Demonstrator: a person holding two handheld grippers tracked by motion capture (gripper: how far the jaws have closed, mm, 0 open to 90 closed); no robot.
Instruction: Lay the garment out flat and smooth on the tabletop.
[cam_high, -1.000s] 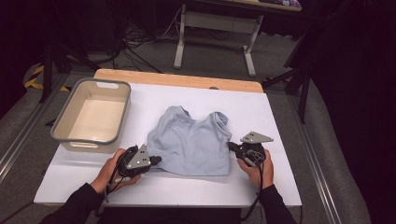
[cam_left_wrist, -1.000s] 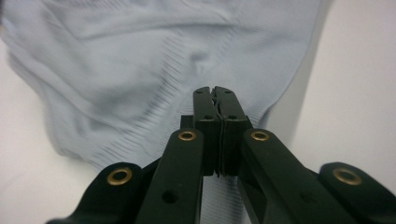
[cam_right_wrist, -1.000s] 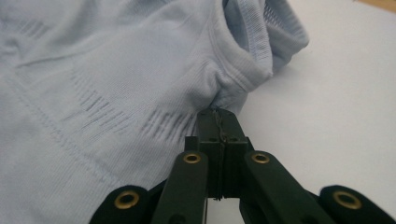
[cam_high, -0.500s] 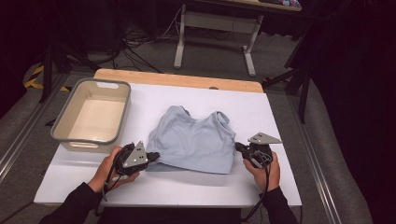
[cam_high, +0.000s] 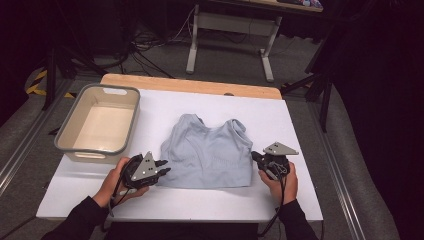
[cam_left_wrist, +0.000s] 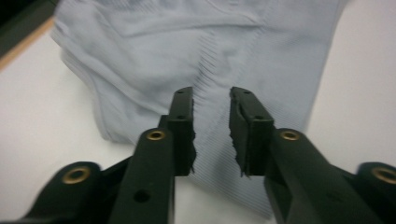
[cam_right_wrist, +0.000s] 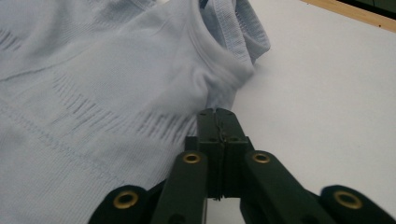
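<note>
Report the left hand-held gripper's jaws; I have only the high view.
Observer: The left hand-held gripper has just been opening. Its jaws stand apart over the ribbed hem of the light blue top, with nothing pinched.
Operator: Now give me the right one.
Observer: The right hand-held gripper is shut, its jaws pressed together at the top's side edge below the armhole. I cannot tell whether any fabric is caught.
</note>
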